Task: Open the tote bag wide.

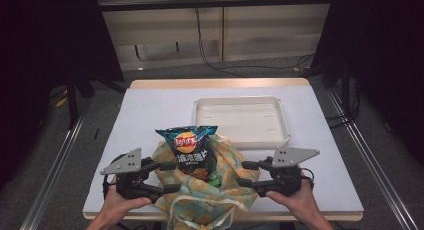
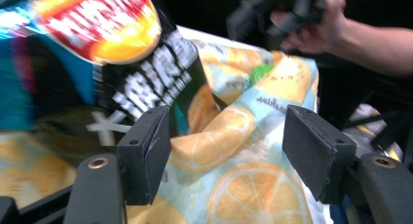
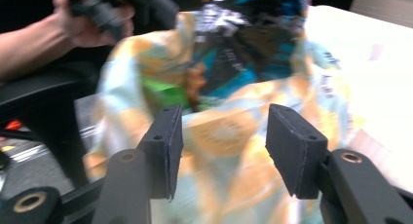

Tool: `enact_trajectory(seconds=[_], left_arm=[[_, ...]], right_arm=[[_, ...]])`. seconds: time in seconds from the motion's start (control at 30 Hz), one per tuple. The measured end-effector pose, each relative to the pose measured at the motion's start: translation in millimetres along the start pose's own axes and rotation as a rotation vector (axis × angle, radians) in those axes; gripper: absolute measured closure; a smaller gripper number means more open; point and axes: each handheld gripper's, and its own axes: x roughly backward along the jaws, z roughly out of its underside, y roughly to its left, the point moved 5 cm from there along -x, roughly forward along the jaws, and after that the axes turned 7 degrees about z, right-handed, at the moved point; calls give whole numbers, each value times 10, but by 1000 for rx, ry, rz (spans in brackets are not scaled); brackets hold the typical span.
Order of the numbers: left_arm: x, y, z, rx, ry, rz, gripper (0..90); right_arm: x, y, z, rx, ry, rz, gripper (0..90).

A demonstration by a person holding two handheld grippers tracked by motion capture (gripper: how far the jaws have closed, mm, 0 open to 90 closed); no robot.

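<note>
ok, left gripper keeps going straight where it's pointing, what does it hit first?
Likely the orange-print cloth bag: the left gripper is open with the cloth bulging between its fingers. The chip bag sits up and left; depth is blurry.

Chip bag [image 1: 187, 146]: red-and-yellow Lay's-style roundel at its 12 o'clock, lettering blurred. White Chinese characters beneath, illegible. Fabric bag [image 2: 272, 136]: small dark script, unreadable.

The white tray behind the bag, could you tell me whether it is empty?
Empty: the white tray shows only its bare floor in the high view.
</note>
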Motion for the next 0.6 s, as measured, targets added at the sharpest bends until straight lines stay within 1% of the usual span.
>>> enact_trajectory(seconds=[0.03, 0.07, 0.1, 0.13, 0.17, 0.2, 0.23, 0.27, 0.3, 0.37, 0.47, 0.5, 0.53, 0.6], left_arm=[[-23, -15, 18, 2, 18, 20, 409], [-48, -52, 42, -21, 31, 40, 513], [-48, -52, 42, -21, 31, 40, 631], [-48, -108, 58, -36, 43, 61, 736], [-30, -140, 53, -45, 33, 69, 806], [-30, -140, 53, -45, 33, 69, 878], [22, -193, 33, -54, 19, 89, 900], [44, -222, 25, -57, 16, 98, 900], [58, -248, 24, -60, 18, 104, 900], [75, -322, 48, -71, 32, 123, 900], [85, -411, 163, -67, 68, 143, 900], [85, -411, 163, -67, 68, 143, 900], [101, -453, 246, -59, 75, 163, 900], [112, -464, 319, -46, 90, 170, 900]], right_arm=[[-47, -37, -9, -6, 6, 6, 455], [-85, -62, -15, -7, 10, 7, 449], [-151, -103, -23, -13, 12, 18, 433], [-200, -131, -24, -19, 17, 19, 425], [-249, -151, -22, -23, 20, 17, 419], [-292, -165, -16, -26, 30, 24, 401], [-333, -172, -12, -27, 41, 30, 389], [-370, -175, -9, -28, 47, 31, 384], [-403, -170, -9, -29, 51, 25, 372], [-458, -161, -12, -24, 59, 35, 348], [-506, -134, -5, -21, 62, 39, 339], [-506, -134, -5, -21, 62, 39, 339], [-522, -130, 20, -11, 75, 51, 345], [-531, -132, 43, -16, 81, 48, 369]])
